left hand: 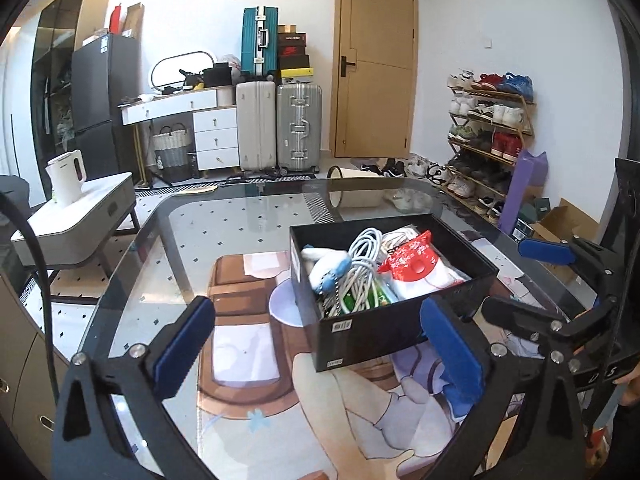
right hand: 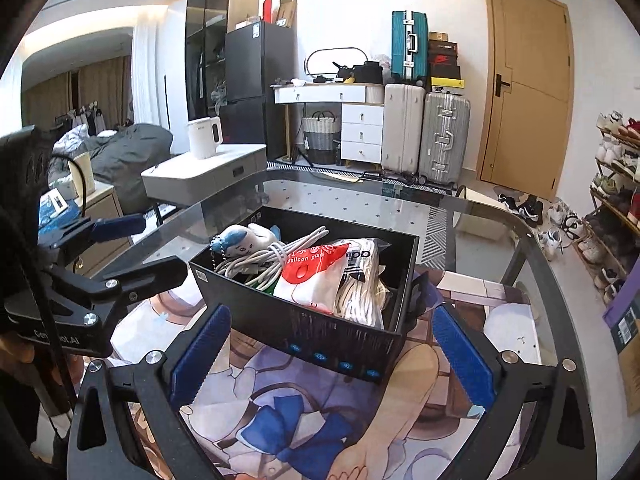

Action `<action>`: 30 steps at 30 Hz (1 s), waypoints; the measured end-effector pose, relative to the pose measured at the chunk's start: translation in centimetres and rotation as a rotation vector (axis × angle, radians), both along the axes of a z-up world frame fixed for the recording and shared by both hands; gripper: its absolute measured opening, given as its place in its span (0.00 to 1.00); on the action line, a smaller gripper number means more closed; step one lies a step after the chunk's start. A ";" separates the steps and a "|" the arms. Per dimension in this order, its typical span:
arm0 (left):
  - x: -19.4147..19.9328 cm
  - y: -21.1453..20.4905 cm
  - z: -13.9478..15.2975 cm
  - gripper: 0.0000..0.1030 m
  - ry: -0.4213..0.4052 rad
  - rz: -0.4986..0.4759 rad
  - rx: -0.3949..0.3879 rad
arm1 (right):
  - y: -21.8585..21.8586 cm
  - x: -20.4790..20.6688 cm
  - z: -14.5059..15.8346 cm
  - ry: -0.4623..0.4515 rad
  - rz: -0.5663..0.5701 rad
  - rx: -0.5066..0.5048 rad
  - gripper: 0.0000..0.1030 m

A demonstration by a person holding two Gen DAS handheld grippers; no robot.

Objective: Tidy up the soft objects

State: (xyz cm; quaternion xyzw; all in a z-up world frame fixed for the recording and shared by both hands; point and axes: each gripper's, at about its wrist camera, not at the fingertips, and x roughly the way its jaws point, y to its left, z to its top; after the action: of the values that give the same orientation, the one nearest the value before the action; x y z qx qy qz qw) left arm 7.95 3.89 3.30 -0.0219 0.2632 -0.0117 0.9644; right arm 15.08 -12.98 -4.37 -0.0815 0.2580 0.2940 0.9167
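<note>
- Both pairs of jaws stand wide apart and hold nothing: the left gripper (left hand: 316, 344) and the right gripper (right hand: 332, 356) each hang just short of the black box (right hand: 320, 332), blue pads (right hand: 200, 356) clear of its walls.
- The black box is the landmark; it sits on the glass table (left hand: 224, 216), skewed to the table's edge, its long axis running away from the grippers toward the door (left hand: 374, 60).
- Inside the box, a red-and-white packet (right hand: 310, 276) reads "Balloon glue"; the print below that is too small to read.
- Beside the packet, toward the box's right wall, a bagged white garment (right hand: 360, 284) shows three black stripes and part of a brand name.
- At the box's far left corner lies a small blue-and-white plush (right hand: 252, 238) on a ball chain, touching a coiled white cable (right hand: 272, 260) that runs lengthwise.
- Under the box, beneath the glass, an anime-style printed mat (right hand: 288, 412) spreads out.
- Beyond the box, past the table: suitcases (left hand: 298, 128), shoeboxes stacked above them, one bearing a swoosh logo.
- Right of the box, a shoe rack (left hand: 488, 132); left of it, a white kettle (left hand: 66, 178) on a low table.
</note>
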 end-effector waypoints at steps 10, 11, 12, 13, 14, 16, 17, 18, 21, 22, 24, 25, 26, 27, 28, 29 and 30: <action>-0.6 0.1 -1.0 1.00 -0.036 0.018 0.011 | -1.0 -0.6 0.4 -0.060 -0.031 0.064 0.99; -0.7 0.2 -1.1 1.00 -0.038 0.021 0.008 | -1.0 -0.6 0.3 -0.066 -0.033 0.068 0.99; -0.7 0.2 -1.1 1.00 -0.039 0.025 0.007 | -1.1 -0.6 0.4 -0.071 -0.035 0.069 0.99; -0.6 0.3 -1.3 1.00 -0.038 0.027 0.005 | -1.1 -0.6 0.4 -0.073 -0.035 0.070 0.99; -0.5 0.3 -1.4 1.00 -0.036 0.025 0.004 | -1.2 -0.6 0.3 -0.072 -0.033 0.072 0.99; -0.5 0.3 -1.6 1.00 -0.033 0.030 0.009 | -1.2 -0.7 0.2 -0.079 -0.033 0.082 0.99; -0.5 0.3 -1.6 1.00 -0.038 0.035 0.014 | -1.2 -0.8 0.1 -0.088 -0.033 0.086 0.99; -0.5 0.3 -1.7 1.00 -0.043 0.036 0.018 | -1.3 -0.9 0.1 -0.096 -0.032 0.090 0.99; -0.7 0.3 -1.7 1.00 -0.061 0.043 0.025 | -1.2 -1.0 0.0 -0.101 -0.029 0.089 0.99; -0.8 0.3 -1.7 1.00 -0.064 0.043 0.023 | -1.2 -1.1 0.0 -0.105 -0.029 0.088 0.99; -0.9 0.4 -1.6 1.00 -0.072 0.041 0.016 | -1.2 -1.2 -0.1 -0.109 -0.029 0.087 0.99; -0.9 0.4 -1.5 1.00 -0.081 0.043 0.015 | -1.2 -1.2 -0.1 -0.106 -0.028 0.089 0.99; -1.0 0.4 -1.5 1.00 -0.086 0.043 0.014 | -1.2 -1.2 -0.1 -0.108 -0.027 0.092 0.99; -1.1 0.4 -1.5 1.00 -0.089 0.042 0.013 | -1.2 -1.3 -0.1 -0.109 -0.027 0.093 0.99; -1.1 0.4 -1.4 1.00 -0.092 0.042 0.012 | -1.2 -1.4 -0.1 -0.114 -0.029 0.093 0.99; -1.2 0.4 -1.4 1.00 -0.094 0.041 0.012 | -1.1 -1.4 -0.2 -0.114 -0.030 0.090 0.99; -1.2 0.4 -1.4 1.00 -0.096 0.041 0.010 | -1.1 -1.5 -0.2 -0.116 -0.030 0.090 0.99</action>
State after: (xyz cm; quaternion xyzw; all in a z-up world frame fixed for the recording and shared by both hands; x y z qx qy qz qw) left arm 6.72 4.32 1.88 -0.0219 0.2161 0.0083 0.9761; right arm 13.56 -14.10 -4.56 -0.0534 0.1922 0.2861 0.9372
